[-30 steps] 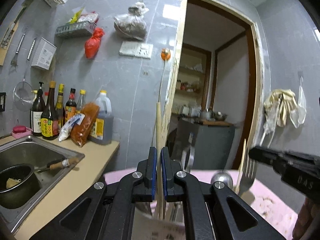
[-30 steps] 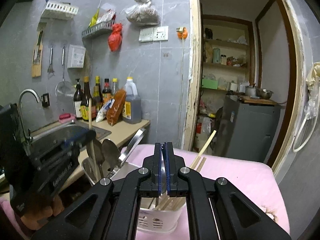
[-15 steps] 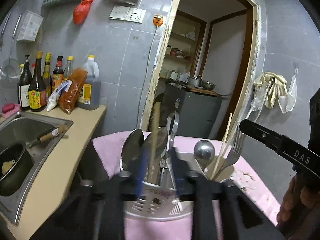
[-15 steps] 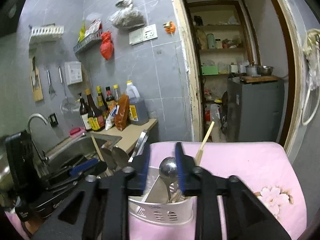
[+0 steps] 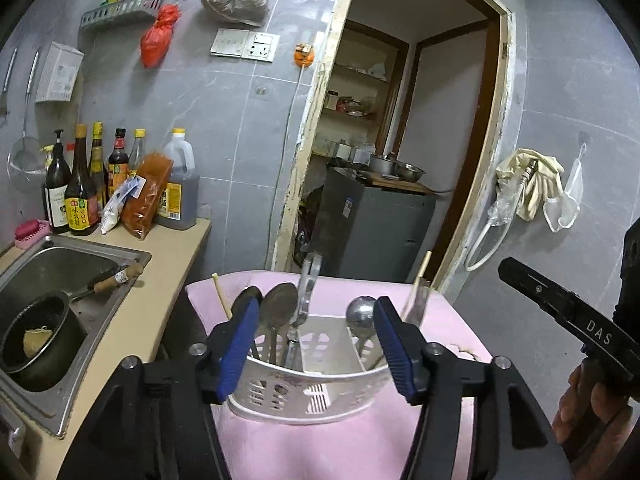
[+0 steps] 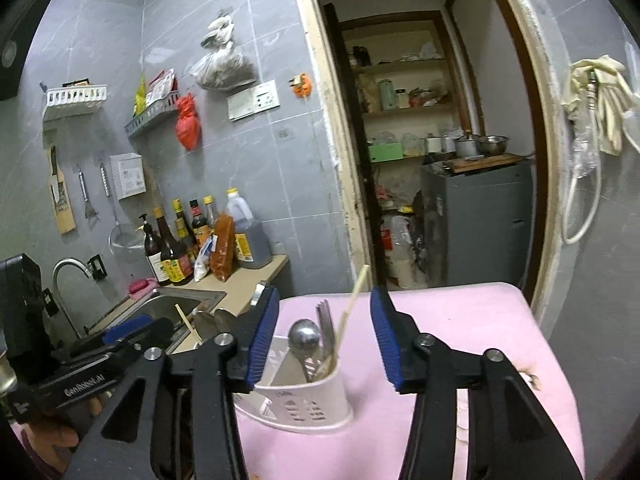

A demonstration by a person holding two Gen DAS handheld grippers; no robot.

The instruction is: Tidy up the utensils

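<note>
A white slotted utensil holder (image 5: 304, 384) stands on the pink table (image 5: 344, 440). It holds spoons (image 5: 280, 308), a ladle (image 5: 360, 312), a fork (image 5: 418, 304), tongs (image 5: 308, 280) and chopsticks (image 5: 424, 268). My left gripper (image 5: 316, 344) is open and empty, just in front of and above the holder. My right gripper (image 6: 324, 340) is open and empty, above the holder (image 6: 304, 404), with the ladle (image 6: 305, 336), fork (image 6: 326, 324) and a chopstick (image 6: 352, 304) between its pads. The right gripper also shows at the right of the left wrist view (image 5: 560, 308).
A counter (image 5: 160, 272) with sauce bottles (image 5: 80, 200) and a sink (image 5: 60, 280) holding a pot (image 5: 36, 340) lies to the left. A doorway (image 5: 400, 160) opens behind the table. The left gripper body (image 6: 80, 376) sits at the lower left of the right wrist view.
Both grippers opened from shut. The left let go of chopsticks it held upright; they now stand in the holder. Both grippers drew back, so the whole holder shows.
</note>
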